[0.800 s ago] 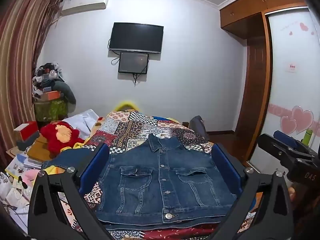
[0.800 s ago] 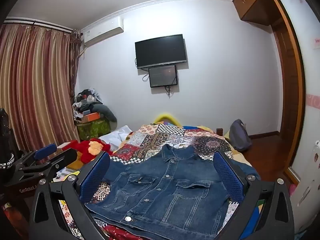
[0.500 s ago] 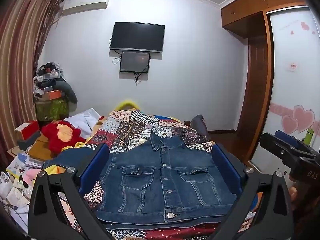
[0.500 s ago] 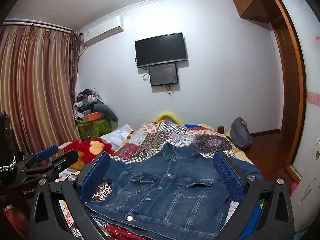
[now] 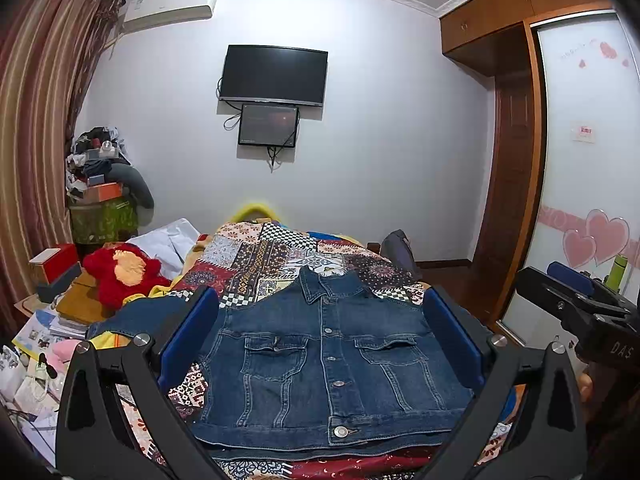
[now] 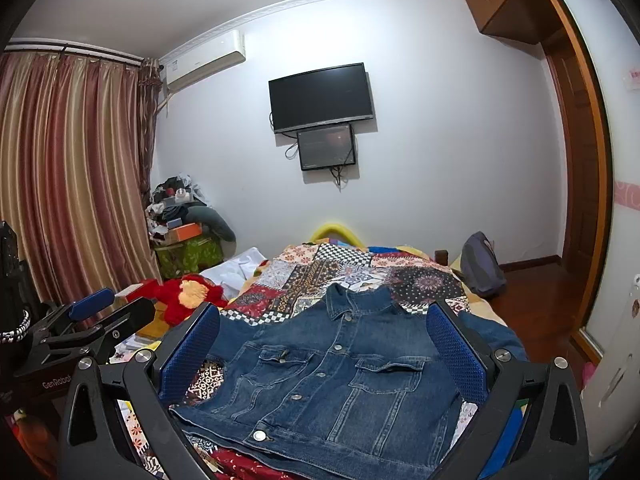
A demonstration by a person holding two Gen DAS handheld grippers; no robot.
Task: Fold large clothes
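A dark blue denim jacket (image 5: 328,356) lies buttoned, front up, on the patchwork bedspread (image 5: 280,256), collar toward the far wall; one sleeve (image 5: 136,318) spreads to the left. It also shows in the right wrist view (image 6: 332,376), where the other sleeve (image 6: 492,332) spreads to the right. My left gripper (image 5: 320,328) is open and empty, raised above the near hem. My right gripper (image 6: 324,332) is open and empty, also raised above the jacket. Each gripper shows at the edge of the other's view: the right one (image 5: 576,304), the left one (image 6: 92,320).
A red plush toy (image 5: 120,272) and white cloth (image 5: 172,240) lie left of the bed. Books and clutter (image 5: 36,344) fill the near left. A grey backpack (image 6: 480,264) leans at the bed's right. A wardrobe (image 5: 584,200) stands to the right.
Both grippers have shifted slightly; the jacket sits a touch higher in the left view and lower in the right. The jacket itself has not moved.
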